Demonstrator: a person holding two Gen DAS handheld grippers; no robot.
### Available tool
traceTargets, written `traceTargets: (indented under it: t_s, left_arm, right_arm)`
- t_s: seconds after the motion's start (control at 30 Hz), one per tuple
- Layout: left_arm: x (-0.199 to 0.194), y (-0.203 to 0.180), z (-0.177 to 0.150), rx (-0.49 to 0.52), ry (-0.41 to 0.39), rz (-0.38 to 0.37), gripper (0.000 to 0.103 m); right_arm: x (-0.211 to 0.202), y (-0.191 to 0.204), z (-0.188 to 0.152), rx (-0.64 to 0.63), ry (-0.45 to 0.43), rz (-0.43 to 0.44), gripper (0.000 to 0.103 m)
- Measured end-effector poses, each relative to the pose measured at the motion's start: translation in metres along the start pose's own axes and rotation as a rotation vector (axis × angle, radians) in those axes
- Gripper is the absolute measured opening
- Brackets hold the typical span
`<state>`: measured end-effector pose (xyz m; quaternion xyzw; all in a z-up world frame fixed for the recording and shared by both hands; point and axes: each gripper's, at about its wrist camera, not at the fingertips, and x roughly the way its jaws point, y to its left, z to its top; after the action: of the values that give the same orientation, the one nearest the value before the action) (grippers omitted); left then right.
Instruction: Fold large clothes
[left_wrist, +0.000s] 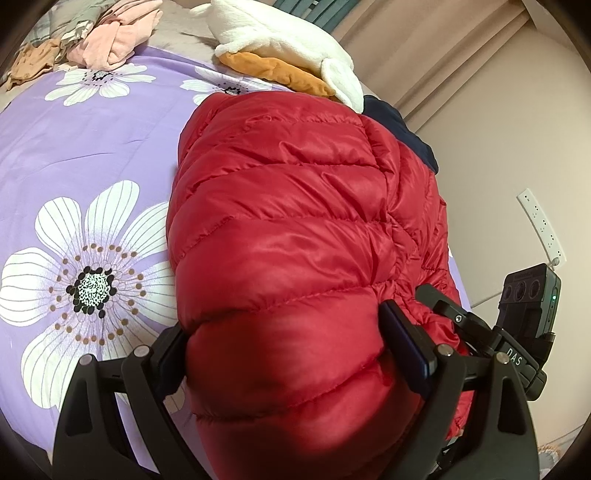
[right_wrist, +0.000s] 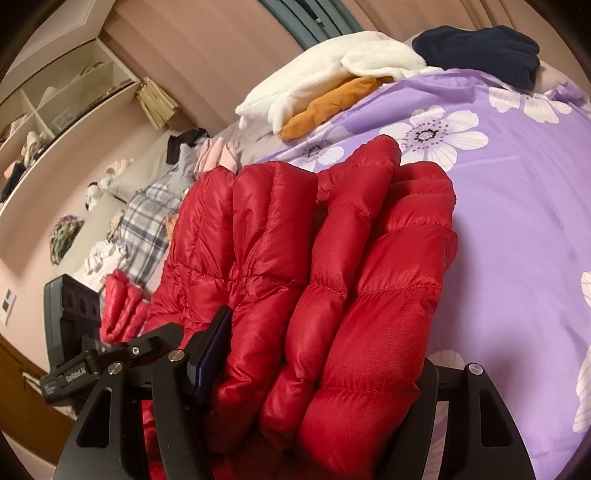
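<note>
A red puffer jacket (left_wrist: 295, 229) lies on the purple flowered bed cover (left_wrist: 92, 155), and both tools are clamped on it. In the left wrist view the left tool (left_wrist: 291, 354) sits at the bottom of the frame with a thick roll of the jacket bulging up between its two black fingers (left_wrist: 406, 343); the rest of the jacket runs away toward the upper middle. In the right wrist view the right tool (right_wrist: 317, 373) likewise holds a stacked bundle of quilted folds at the lower middle — the padding fills the gap between its jaws. One jacket, two tools. Other clothes lie at the far edge of the bed: a white fleece garment (left_wrist: 288, 40) over an orange one (left_wrist: 273, 70), a dark navy piece (right_wrist: 480, 51), and a pink heap (left_wrist: 110, 40) at the upper left. At the upper left of the right wrist view, open wall shelves (right_wrist: 55, 110) hold small items too blurred to name.
</note>
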<state>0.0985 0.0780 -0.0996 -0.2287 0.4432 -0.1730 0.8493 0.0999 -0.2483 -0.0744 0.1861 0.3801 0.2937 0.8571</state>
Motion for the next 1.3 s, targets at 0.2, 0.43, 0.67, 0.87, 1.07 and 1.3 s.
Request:
traceTargets:
  t_s: [0.2, 0.43, 0.67, 0.87, 1.07, 1.3]
  left_arm:
    - [0.0, 0.0026, 0.0006, -0.001, 0.003, -0.004, 0.093]
    - [0.0017, 0.0044, 0.0024, -0.003, 0.001, -0.004, 0.093]
    - [0.0027, 0.0062, 0.0053, 0.001, 0.0, -0.001, 0.093]
    - [0.003, 0.0067, 0.006, 0.003, -0.001, -0.001, 0.093]
    - [0.0026, 0.0072, 0.0058, 0.003, -0.001, -0.001, 0.093]
    - [0.0014, 0.0062, 0.0038, 0.003, -0.003, 0.002, 0.093]
  right_arm:
    - [0.0, 0.0003, 0.0001, -0.001, 0.002, -0.002, 0.069]
    - [0.0004, 0.0018, -0.0003, -0.003, 0.0, -0.003, 0.069]
    - [0.0012, 0.0027, -0.0007, -0.004, -0.001, -0.003, 0.069]
    - [0.0019, 0.0036, -0.001, -0.006, -0.005, -0.007, 0.069]
    - [0.0027, 0.005, -0.0014, -0.006, -0.005, -0.009, 0.069]
    - [0.0031, 0.0065, -0.0018, -0.009, -0.008, -0.012, 0.069]
